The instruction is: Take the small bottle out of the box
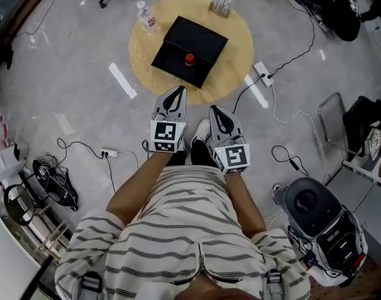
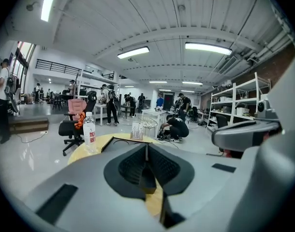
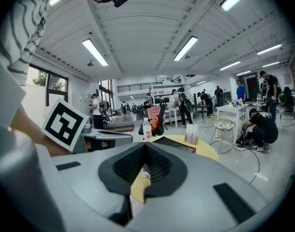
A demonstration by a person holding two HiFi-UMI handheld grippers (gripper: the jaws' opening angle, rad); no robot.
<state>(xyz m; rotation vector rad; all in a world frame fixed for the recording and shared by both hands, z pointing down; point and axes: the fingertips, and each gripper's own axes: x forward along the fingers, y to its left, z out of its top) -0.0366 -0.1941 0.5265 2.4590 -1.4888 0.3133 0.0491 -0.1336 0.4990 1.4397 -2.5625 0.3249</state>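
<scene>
A black box (image 1: 189,50) lies open on a round wooden table (image 1: 237,55). Inside it stands a small bottle (image 1: 189,59) with a red cap. Both grippers hang in front of my body, short of the table's near edge and apart from the box. My left gripper (image 1: 178,90) is shut and empty, its tips meeting (image 2: 146,146). My right gripper (image 1: 213,109) beside it also has its jaws together with nothing between them (image 3: 144,145). The gripper views show only the box's rim (image 2: 124,140) (image 3: 174,143); the small bottle is hidden there.
A clear water bottle (image 1: 145,16) (image 2: 89,132) (image 3: 147,129) and a card stand (image 1: 222,4) (image 2: 137,130) (image 3: 191,133) stand on the table's far side. A power strip (image 1: 263,74) and cables lie on the floor. A grey machine (image 1: 315,208) sits at the right.
</scene>
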